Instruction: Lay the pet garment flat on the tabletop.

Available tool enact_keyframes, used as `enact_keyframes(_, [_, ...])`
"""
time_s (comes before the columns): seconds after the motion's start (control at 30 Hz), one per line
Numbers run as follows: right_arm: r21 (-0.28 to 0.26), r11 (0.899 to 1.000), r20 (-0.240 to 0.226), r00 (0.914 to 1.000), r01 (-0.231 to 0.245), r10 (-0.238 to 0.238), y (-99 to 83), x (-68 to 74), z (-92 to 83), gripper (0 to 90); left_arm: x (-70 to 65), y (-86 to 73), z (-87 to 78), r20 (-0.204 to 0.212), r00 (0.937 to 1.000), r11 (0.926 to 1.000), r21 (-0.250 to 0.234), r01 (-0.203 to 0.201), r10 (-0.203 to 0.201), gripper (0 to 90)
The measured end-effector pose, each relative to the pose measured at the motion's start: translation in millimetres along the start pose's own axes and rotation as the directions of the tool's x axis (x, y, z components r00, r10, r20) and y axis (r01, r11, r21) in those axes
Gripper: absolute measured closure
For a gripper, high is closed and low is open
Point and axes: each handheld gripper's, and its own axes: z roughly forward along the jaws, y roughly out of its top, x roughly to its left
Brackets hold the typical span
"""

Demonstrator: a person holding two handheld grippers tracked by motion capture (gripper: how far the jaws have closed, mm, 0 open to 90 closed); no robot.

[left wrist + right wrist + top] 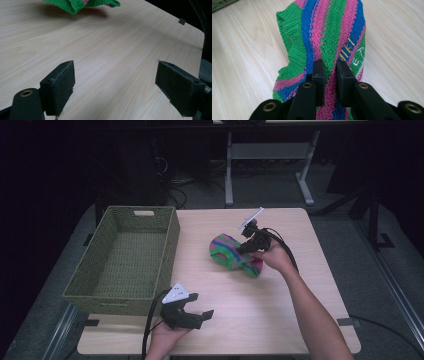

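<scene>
We had the tabletop (300, 320) before us, with the basket (125, 257) on its left side, open and nothing visible in it. The knit (231, 251), striped green, pink and blue, sat mid-table, right of the basket, well apart from it. Our right tongs (247, 248) were clenched on a fold of that knit, which hung forward from the jaws, its long axis running away from them. Our left tongs (196, 315) rested released near the front edge, gripping nothing. We judged the basket lay leftward from the right hand, the nearer one.
</scene>
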Motion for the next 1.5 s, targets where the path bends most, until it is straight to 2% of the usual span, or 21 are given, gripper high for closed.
enact_keyframes(0.4, [-0.027,0.999,-0.027,0.9988,-0.042,0.041,-4.0,-2.3,-18.5,78.7,-0.9,-0.4,0.7,-0.001,1.0,1.0,-0.001,-0.003,0.003,15.6])
enact_keyframes(1.5, [-0.082,0.996,-0.066,0.9975,-0.033,0.027,-12.6,6.3,-54.3,78.7,-0.9,-0.5,1.3,-0.002,0.9999,0.9999,0.009,-0.01,0.01,15.7])
